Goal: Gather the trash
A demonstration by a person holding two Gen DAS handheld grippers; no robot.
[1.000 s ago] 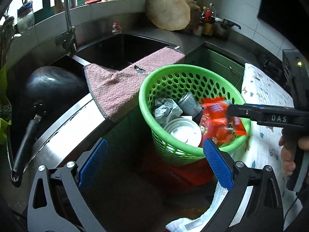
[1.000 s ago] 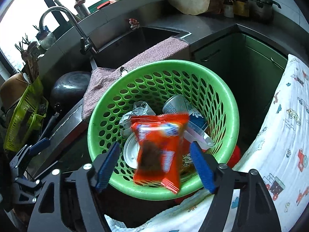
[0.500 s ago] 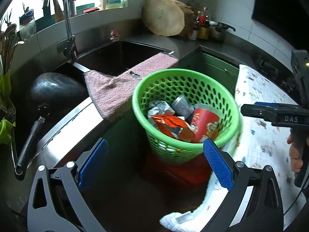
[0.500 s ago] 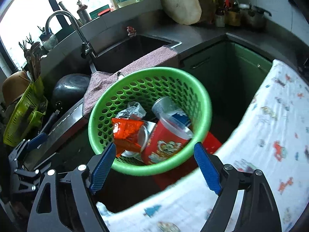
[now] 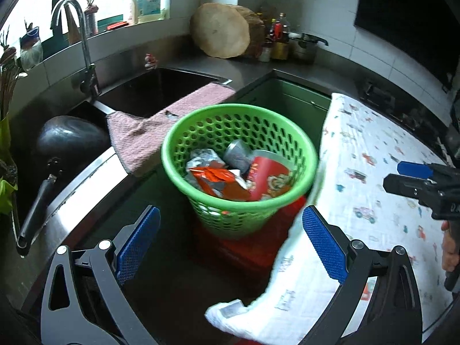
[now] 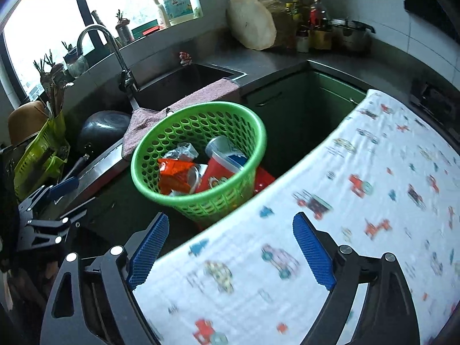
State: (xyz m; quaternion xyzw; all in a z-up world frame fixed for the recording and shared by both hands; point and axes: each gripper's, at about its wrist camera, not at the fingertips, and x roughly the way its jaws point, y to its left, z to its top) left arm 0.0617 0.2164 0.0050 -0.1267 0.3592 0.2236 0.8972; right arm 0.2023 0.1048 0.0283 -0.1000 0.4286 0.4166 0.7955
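A green perforated basket (image 5: pixel 201 123) (image 6: pixel 184 120) stands on a red stool below the counter. Inside lie an orange snack packet (image 5: pixel 218 181) (image 6: pixel 175 172), a red paper cup (image 5: pixel 267 181) (image 6: pixel 218 175), crumpled foil (image 5: pixel 201 156) and a grey can (image 5: pixel 237 153). My left gripper (image 5: pixel 230 238) is open and empty, in front of the basket. My right gripper (image 6: pixel 230 247) is open and empty, back over the edge of the printed cloth (image 6: pixel 345 201); it also shows at the right of the left wrist view (image 5: pixel 414 178).
A sink (image 5: pixel 161 89) with a tap (image 5: pixel 83 43) and a pink towel (image 5: pixel 161 126) lies behind the basket. A black wok (image 5: pixel 69 141) sits at left. A chopping block (image 5: pixel 221 34), bottles and a pot stand at the back. A green rack (image 6: pixel 40 155) is far left.
The orange packet left my right gripper and dropped into the basket. Both grippers have since drawn back from the basket; the right one now sits over the printed cloth.
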